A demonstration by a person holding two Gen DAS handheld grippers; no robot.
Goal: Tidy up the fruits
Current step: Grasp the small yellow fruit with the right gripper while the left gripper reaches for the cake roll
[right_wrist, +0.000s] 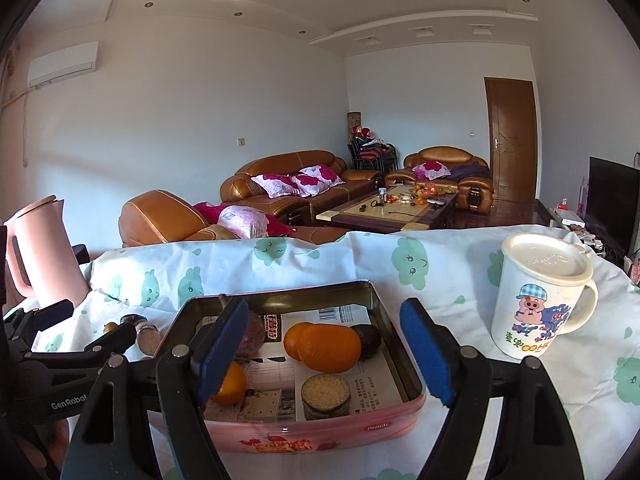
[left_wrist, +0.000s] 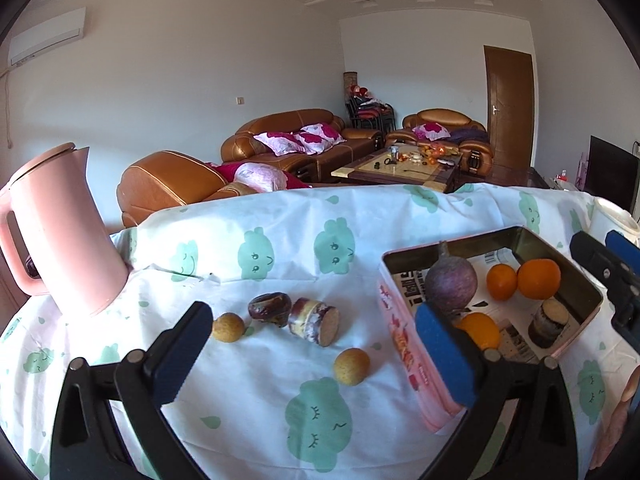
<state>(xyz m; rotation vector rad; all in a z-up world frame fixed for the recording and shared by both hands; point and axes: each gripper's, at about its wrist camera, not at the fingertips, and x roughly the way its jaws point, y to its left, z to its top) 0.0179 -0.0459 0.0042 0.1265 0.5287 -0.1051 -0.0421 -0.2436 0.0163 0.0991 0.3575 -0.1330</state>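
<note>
My left gripper [left_wrist: 316, 354] stood wide open and empty over the cloud-print tablecloth [left_wrist: 248, 412]; between its fingers lay a small yellow-brown fruit [left_wrist: 351, 366]. My right gripper [right_wrist: 324, 354] was open, empty, above the pink tin [right_wrist: 320, 436]. Inside the tin lay three oranges [right_wrist: 330, 348], a cut sugarcane piece [right_wrist: 325, 396] and a purple radish [left_wrist: 451, 282]. Beyond, on the cloth: another cane piece [left_wrist: 314, 321], a dark fruit [left_wrist: 270, 308], a second small fruit [left_wrist: 227, 327]. Farther off stood the pink kettle [left_wrist: 64, 232].
</note>
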